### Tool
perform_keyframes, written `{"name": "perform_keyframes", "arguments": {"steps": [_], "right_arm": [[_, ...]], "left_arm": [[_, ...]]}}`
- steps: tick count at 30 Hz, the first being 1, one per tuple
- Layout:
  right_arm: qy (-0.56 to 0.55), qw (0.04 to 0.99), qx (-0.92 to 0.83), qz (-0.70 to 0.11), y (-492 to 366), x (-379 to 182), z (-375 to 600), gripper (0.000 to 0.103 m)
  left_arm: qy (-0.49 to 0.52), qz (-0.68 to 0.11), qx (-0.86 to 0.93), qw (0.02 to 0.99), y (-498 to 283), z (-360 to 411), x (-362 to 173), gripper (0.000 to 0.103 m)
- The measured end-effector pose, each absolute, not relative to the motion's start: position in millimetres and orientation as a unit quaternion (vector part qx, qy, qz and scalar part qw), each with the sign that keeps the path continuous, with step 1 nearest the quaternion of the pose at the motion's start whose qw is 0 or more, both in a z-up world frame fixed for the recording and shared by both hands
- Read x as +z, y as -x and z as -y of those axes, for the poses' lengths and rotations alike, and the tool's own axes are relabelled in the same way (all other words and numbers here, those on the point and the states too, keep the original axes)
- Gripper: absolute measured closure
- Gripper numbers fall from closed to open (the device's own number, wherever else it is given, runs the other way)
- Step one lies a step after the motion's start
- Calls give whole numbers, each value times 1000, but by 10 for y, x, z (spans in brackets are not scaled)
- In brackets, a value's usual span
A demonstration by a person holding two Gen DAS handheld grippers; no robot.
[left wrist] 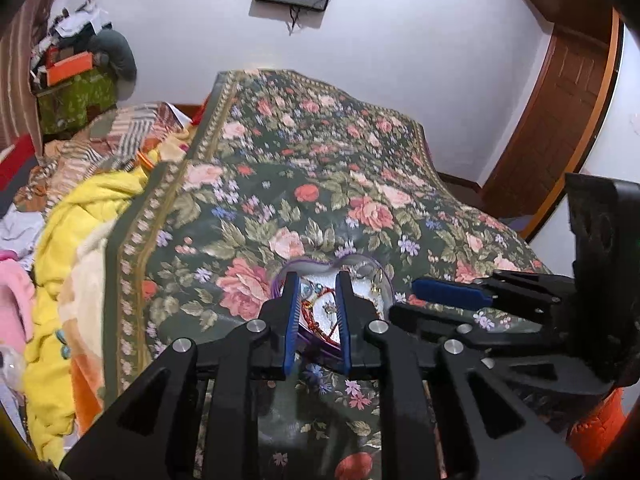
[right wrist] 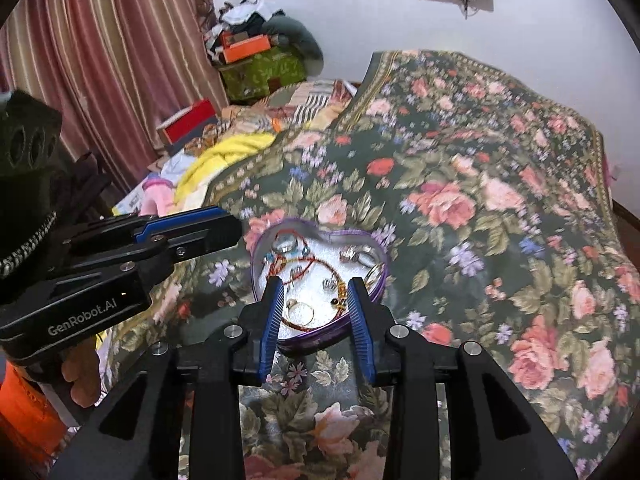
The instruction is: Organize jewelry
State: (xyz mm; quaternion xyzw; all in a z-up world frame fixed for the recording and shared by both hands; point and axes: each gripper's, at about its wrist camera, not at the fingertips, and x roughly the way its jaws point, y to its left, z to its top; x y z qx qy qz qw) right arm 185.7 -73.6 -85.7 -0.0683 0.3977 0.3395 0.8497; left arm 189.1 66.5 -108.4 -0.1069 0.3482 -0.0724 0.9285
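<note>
**newbie_q:** How far along is the jewelry sorting here?

**tinkerer42:** Looks close to wrapped up, I'd guess. There's one heart-shaped tray with a purple rim sitting on the floral bedspread, and all the jewelry I can spot is already inside it. I don't see anything loose on the cloth around it. What's left is probably just tidying inside the tray, if anything.

**newbie_q:** What's in it, counted?

**tinkerer42:** Roughly: two red cord bracelets across the middle, one plain gold ring at about 6 o'clock, a chunky ring at 11 o'clock, another chunky ring or two at 2 o'clock, plus a few small earring-type bits I can't count for sure. It's tangled, so don't quote me.

**newbie_q:** And the claws?

**tinkerer42:** Two of them, both empty. The right gripper hangs over the near edge of the tray with its jaws narrowly parted, nothing pinched. The left gripper is the same deal, an even slimmer gap, nothing between the pads, with the tray just beyond its tips. Each one shows up sideways in the other's camera.
</note>
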Motion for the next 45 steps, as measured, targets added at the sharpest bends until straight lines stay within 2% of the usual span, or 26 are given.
{"name": "perform_keyframes", "arguments": {"steps": [8, 22, 24, 26, 27, 31, 33, 34, 38, 39, 45], "right_arm": [[46, 887, 324, -326, -1570, -306, 949, 73], [3, 945, 287, -160, -588, 595, 1275, 73], [-1, 947, 287, -146, -494, 653, 1288, 70], [-2, 951, 280, -131, -403, 694, 1301, 58], [-1, 954, 274, -119, -346, 715, 1309, 48], [1, 965, 251, -81, -161, 770, 1339, 23], [3, 968, 243, -70, -123, 777, 1343, 18], [5, 969, 239, -67, -110, 780, 1339, 16], [9, 972, 228, -64, -83, 769, 1326, 4], [9, 973, 224, -62, -82, 763, 1327, 0], [5, 972, 223, -72, -79, 735, 1339, 0]], "left_arm": [[84, -290, -51, 952, -1523, -600, -638, 88], [20, -136, -21, 990, -376, -240, 266, 87], [15, -119, -15, 993, -248, -212, 334, 81], [12, -101, -4, 995, -112, -189, 397, 74], [11, -94, 2, 996, -49, -183, 422, 72], [16, -79, 15, 997, 130, -195, 491, 48], [19, -72, 24, 997, 199, -207, 512, 46], [20, -71, 28, 997, 214, -215, 518, 42], [30, -64, 40, 997, 282, -246, 530, 16], [32, -62, 43, 997, 298, -250, 531, 15], [34, -65, 49, 996, 285, -249, 515, 11]]}}
